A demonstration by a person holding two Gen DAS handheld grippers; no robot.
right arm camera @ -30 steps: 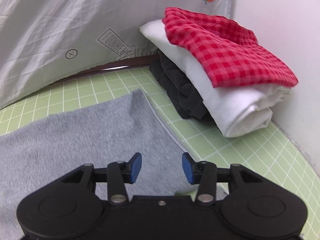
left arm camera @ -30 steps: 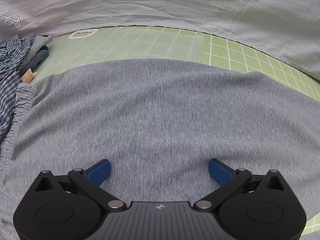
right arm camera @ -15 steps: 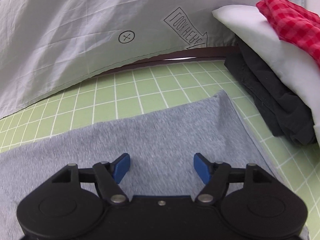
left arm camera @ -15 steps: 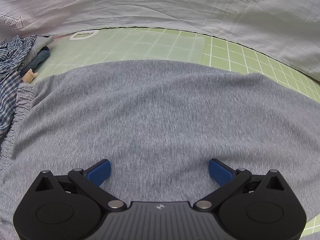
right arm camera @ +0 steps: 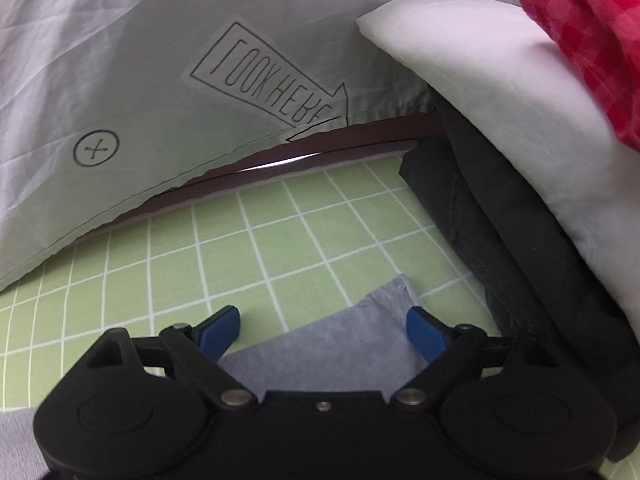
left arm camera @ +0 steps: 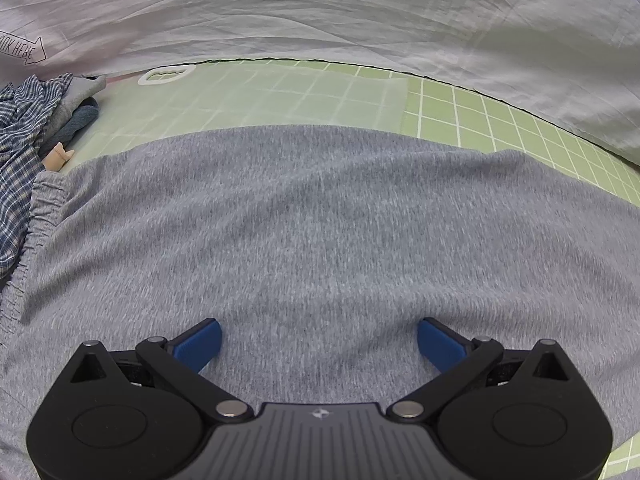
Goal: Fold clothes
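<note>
Right hand-held gripper (right arm camera: pixel 322 332) slid toward the heathered grey knit garment's (left arm camera: pixel 320 240) corner, jaws wide, empty. Left hand-held gripper (left arm camera: pixel 319 340) unchanged, wide over cloth. Garment flat on green gridded mat (right arm camera: pixel 260 240), long axis left-right, elastic waistband (left arm camera: pixel 38 220) frame-left.

The left gripper (left arm camera: pixel 319 340) sits at the bottom centre of its frame, its 2 blue fingers (left arm camera: pixel 200 342) spread wide. The right gripper (right arm camera: pixel 322 330) also gapes, apparently gripping nothing.
</note>
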